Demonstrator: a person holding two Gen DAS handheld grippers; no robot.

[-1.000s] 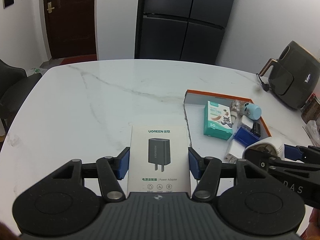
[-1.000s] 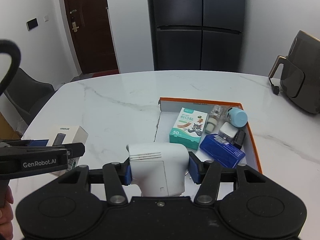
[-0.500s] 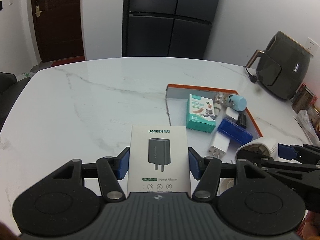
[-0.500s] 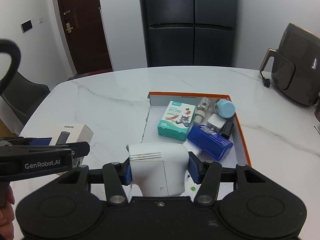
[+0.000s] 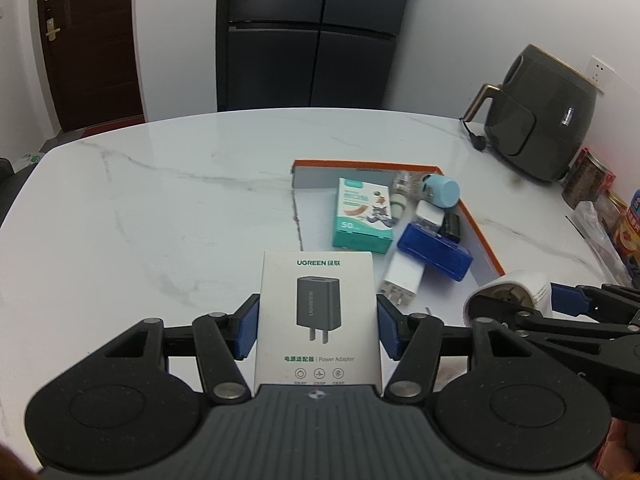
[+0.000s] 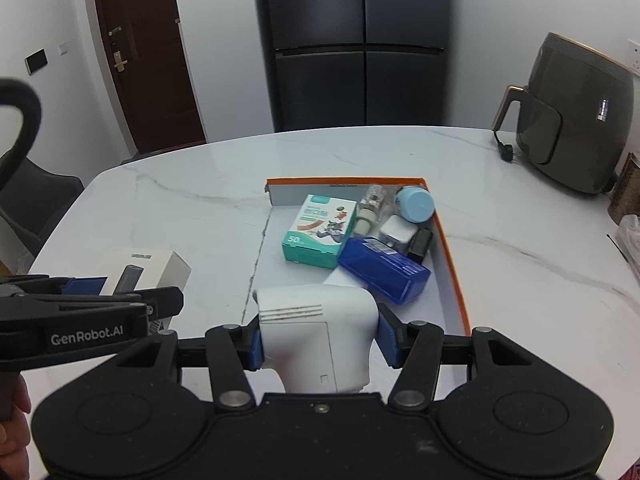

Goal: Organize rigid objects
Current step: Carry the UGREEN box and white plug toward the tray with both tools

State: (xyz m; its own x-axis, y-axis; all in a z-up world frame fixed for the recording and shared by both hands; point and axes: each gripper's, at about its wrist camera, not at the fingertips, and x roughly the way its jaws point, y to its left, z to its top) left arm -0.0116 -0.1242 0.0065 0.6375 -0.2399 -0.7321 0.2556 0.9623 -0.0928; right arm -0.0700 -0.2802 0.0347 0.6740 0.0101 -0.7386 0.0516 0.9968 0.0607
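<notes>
My left gripper [image 5: 317,330] is shut on a white power adapter box [image 5: 317,312], held above the marble table just left of the orange-rimmed tray [image 5: 482,240]. My right gripper [image 6: 319,340] is shut on a white thermometer-like device [image 6: 318,332], over the tray's near edge [image 6: 454,276]. Inside the tray lie a teal plaster box [image 6: 318,230], a blue case [image 6: 382,268], a light blue cylinder [image 6: 416,203], a white plug [image 5: 402,280] and small chargers. The right gripper with the white device [image 5: 506,294] shows at the left wrist view's right edge; the left gripper with its box [image 6: 140,270] shows at the right wrist view's left.
A dark air fryer [image 6: 576,120] stands at the table's back right, with jars and packets [image 5: 600,192] along the right edge. A black refrigerator [image 6: 356,44] and brown door [image 6: 140,52] are behind. A dark chair [image 6: 32,196] sits at the left.
Both grippers have carried their objects toward the tray, which now appears nearer and more central in both views. Their grips are unchanged.
</notes>
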